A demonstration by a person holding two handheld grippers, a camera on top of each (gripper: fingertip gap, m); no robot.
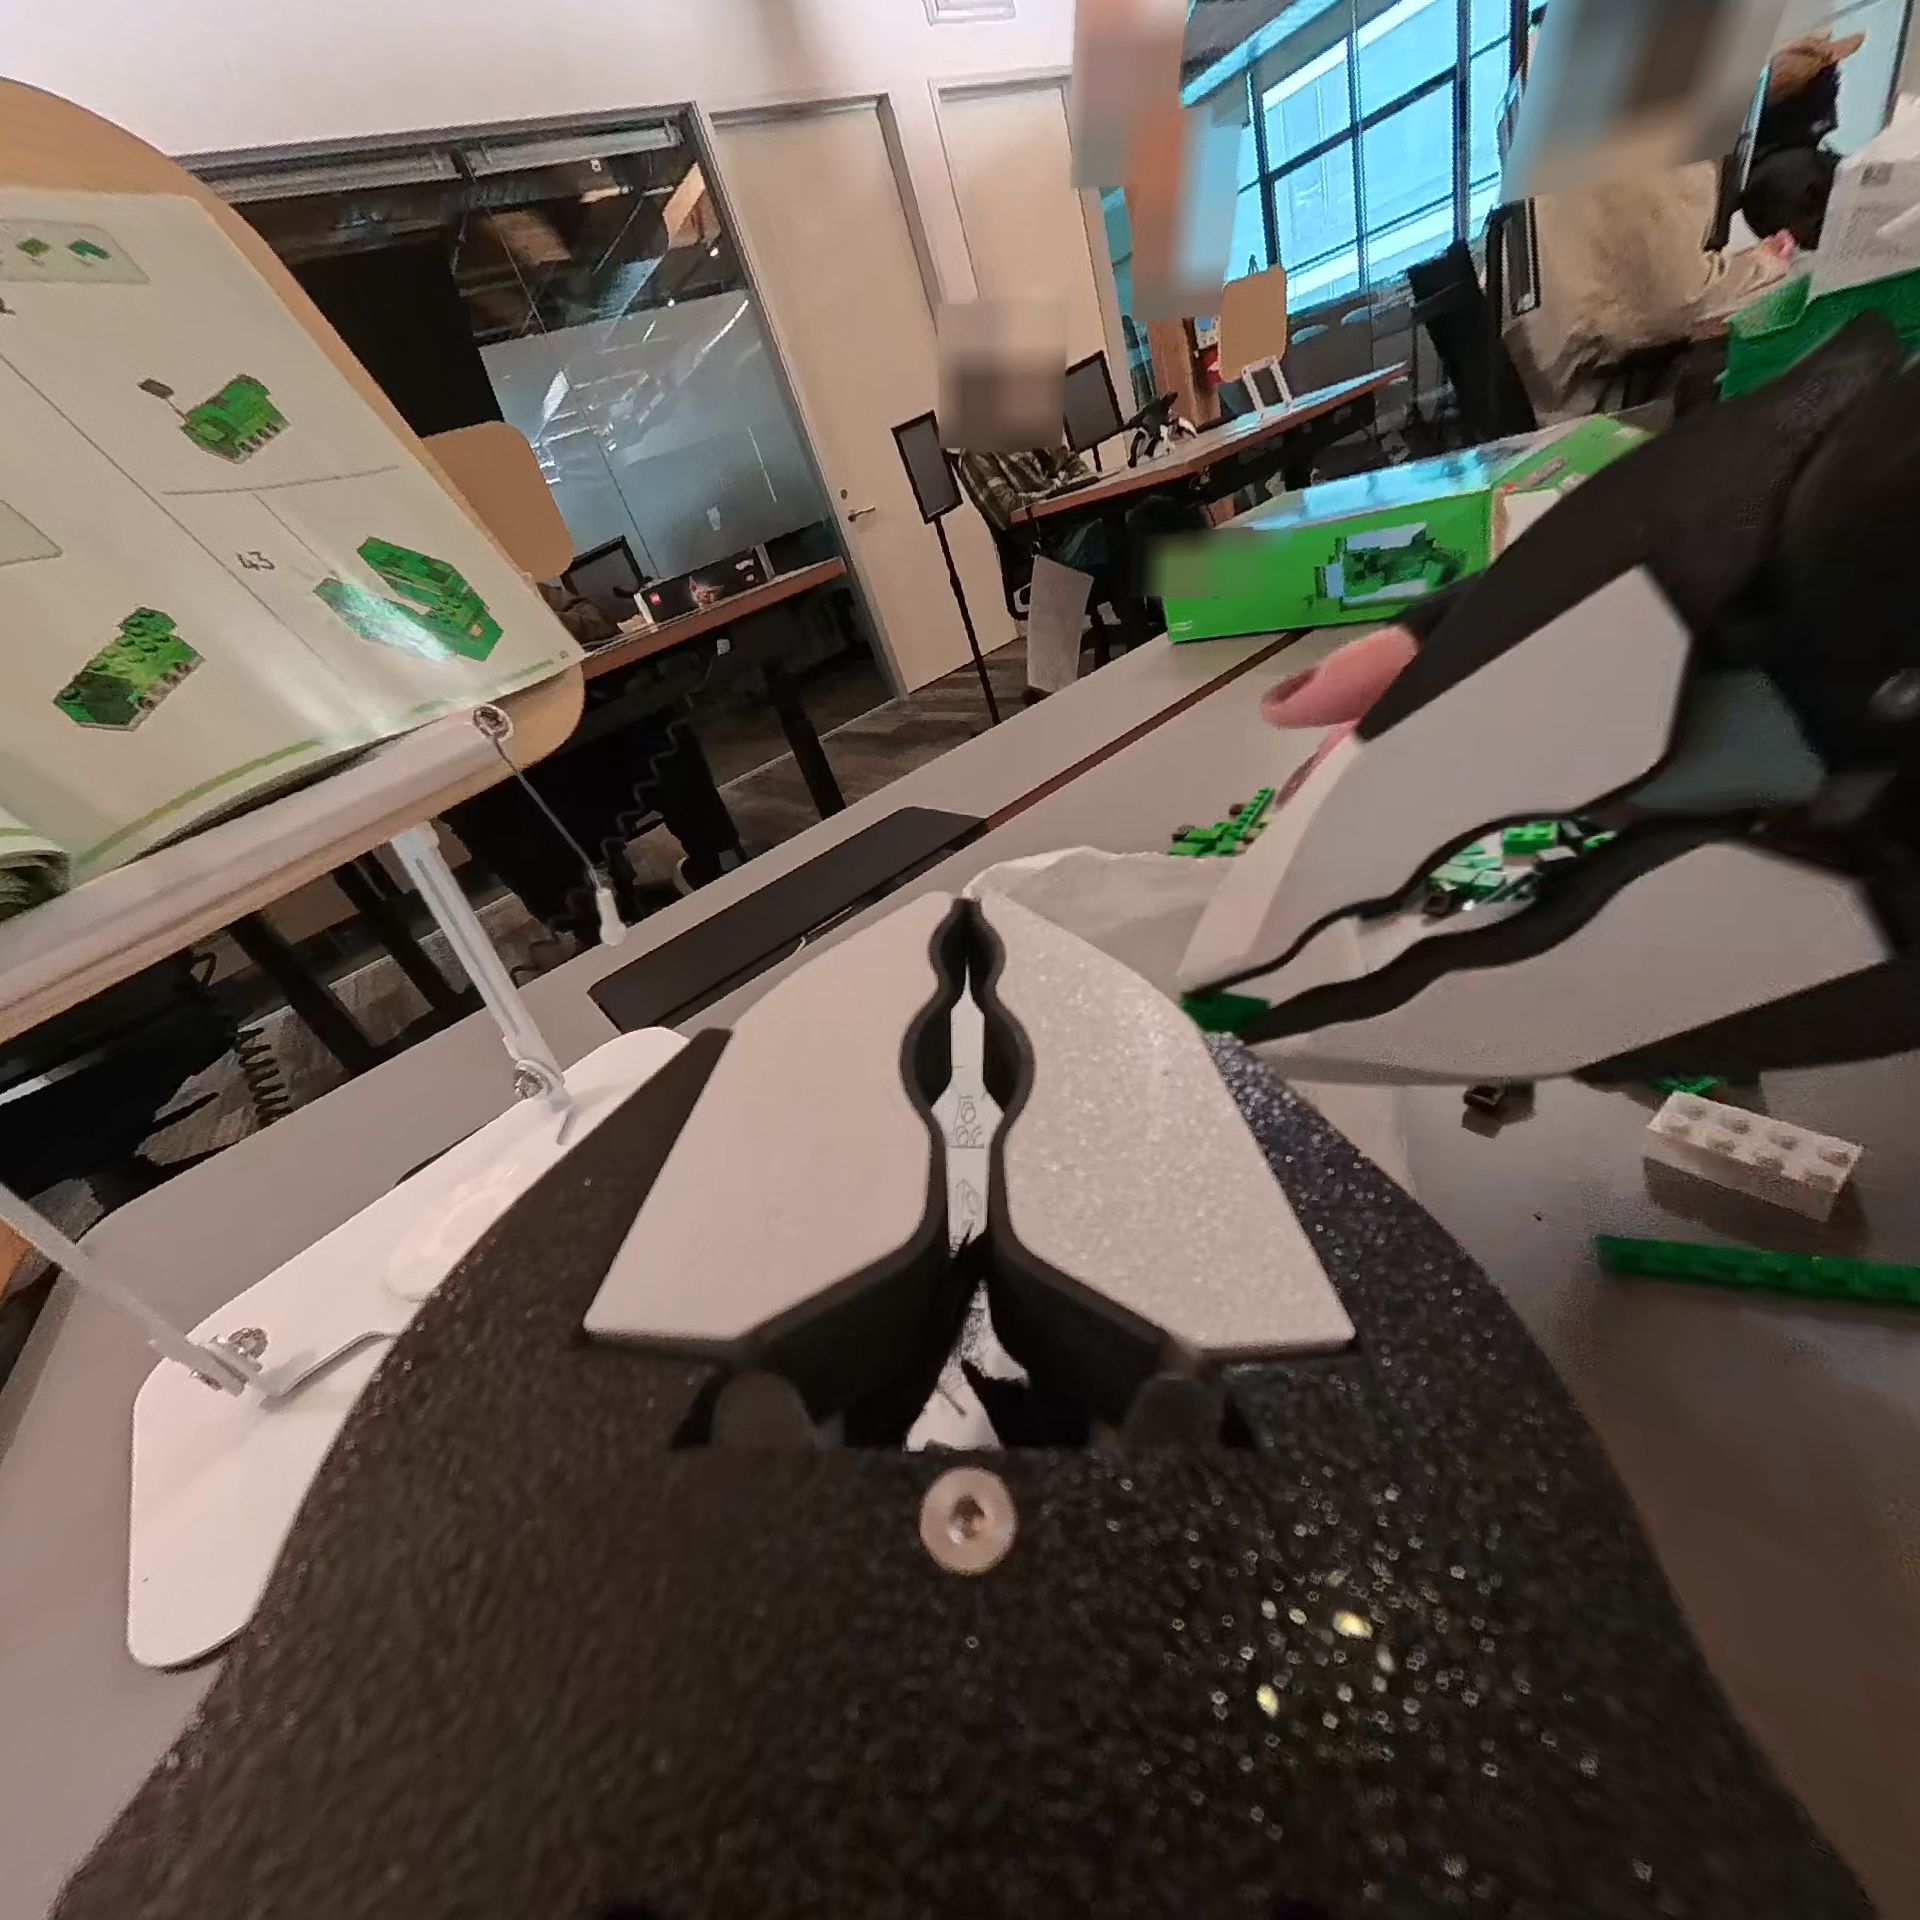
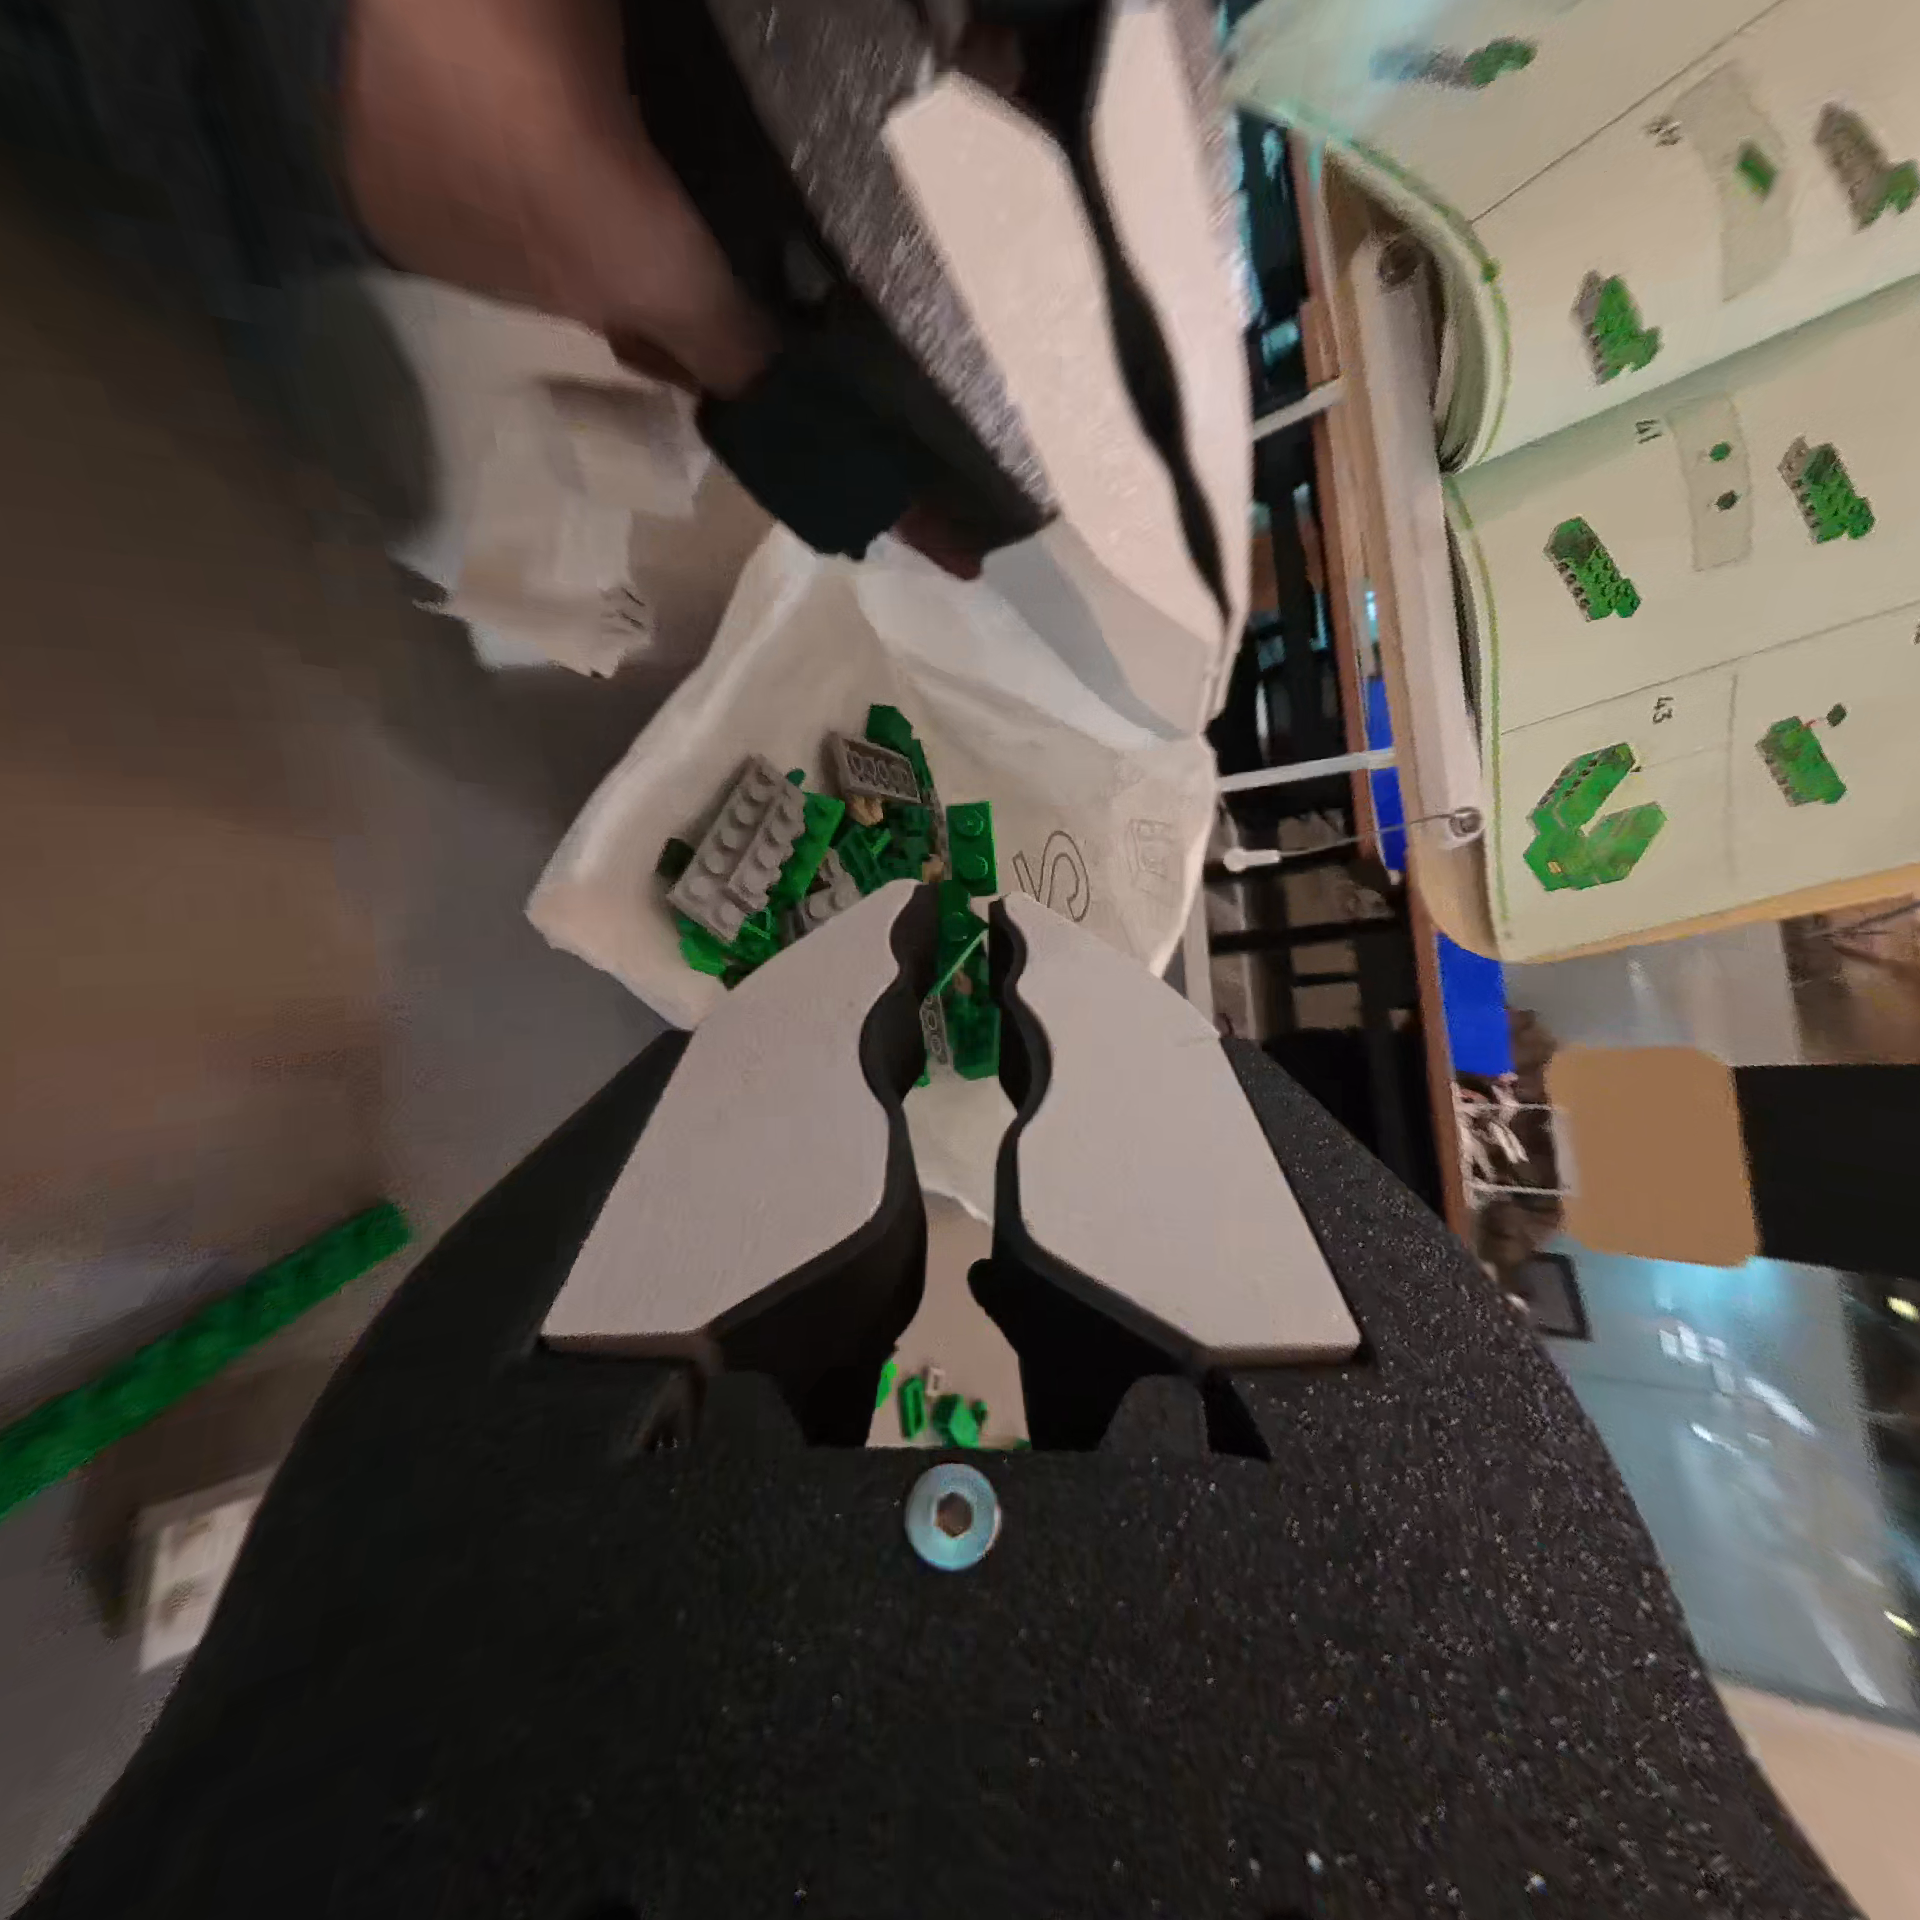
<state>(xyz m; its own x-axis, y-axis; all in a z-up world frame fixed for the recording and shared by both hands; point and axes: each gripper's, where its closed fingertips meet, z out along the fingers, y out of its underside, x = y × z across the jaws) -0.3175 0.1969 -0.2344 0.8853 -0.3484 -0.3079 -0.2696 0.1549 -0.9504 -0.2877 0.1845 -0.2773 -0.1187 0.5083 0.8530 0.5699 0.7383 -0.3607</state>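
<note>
Pinching thin, limp paper bag [image 2: 1039, 727] edge, left gripper [image 1: 968, 920] fingers together; right gripper [image 2: 951, 914] slightly apart over light, hard bricks [image 2: 810, 852] inside.

Bricks [image 2: 831, 862] lie in the bag [image 2: 644, 862], booklet [image 2: 1662, 582] beyond.

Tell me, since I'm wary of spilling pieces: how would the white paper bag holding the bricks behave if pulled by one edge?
The white paper bag looks thin and crumpled, so it would probably flex rather than slide stiffly. The loose green and grey bricks lie heaped on it, likely shifting or tumbling off. The left gripper seems shut on its edge, so tearing is possible.
</note>
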